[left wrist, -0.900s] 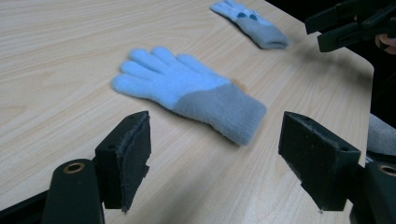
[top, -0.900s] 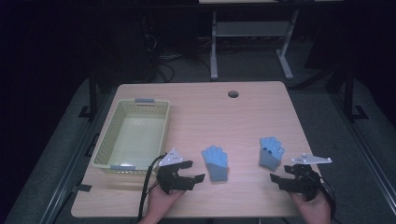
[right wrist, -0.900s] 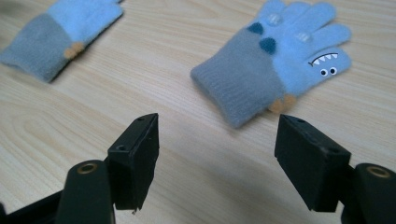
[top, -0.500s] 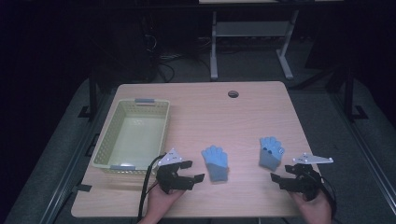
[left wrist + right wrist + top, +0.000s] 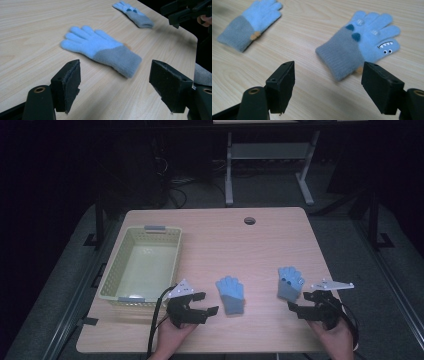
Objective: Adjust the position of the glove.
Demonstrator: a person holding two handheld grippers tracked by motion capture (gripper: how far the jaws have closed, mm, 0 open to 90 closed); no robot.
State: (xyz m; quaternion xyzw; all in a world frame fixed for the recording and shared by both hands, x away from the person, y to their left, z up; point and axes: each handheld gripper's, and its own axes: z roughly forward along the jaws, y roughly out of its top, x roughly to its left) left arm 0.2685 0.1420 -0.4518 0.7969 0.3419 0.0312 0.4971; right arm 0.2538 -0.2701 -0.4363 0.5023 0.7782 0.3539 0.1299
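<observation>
Lying flat on the wooden table (image 5: 215, 242), two blue gloves with grey cuffs are seen, each just ahead of a gripper. The plain glove (image 5: 100, 48) is placed in front of the left gripper (image 5: 113, 82), cuff nearest its jaws, untouched. The left gripper's jaws are spread wide with nothing between them. The glove with a face (image 5: 362, 46) is found just ahead of the right gripper (image 5: 328, 85), cuff toward the jaws, which are likewise held wide apart and empty. A pale yellow basket (image 5: 112, 280) is set beside the left gripper, on the side away from the gloves.
</observation>
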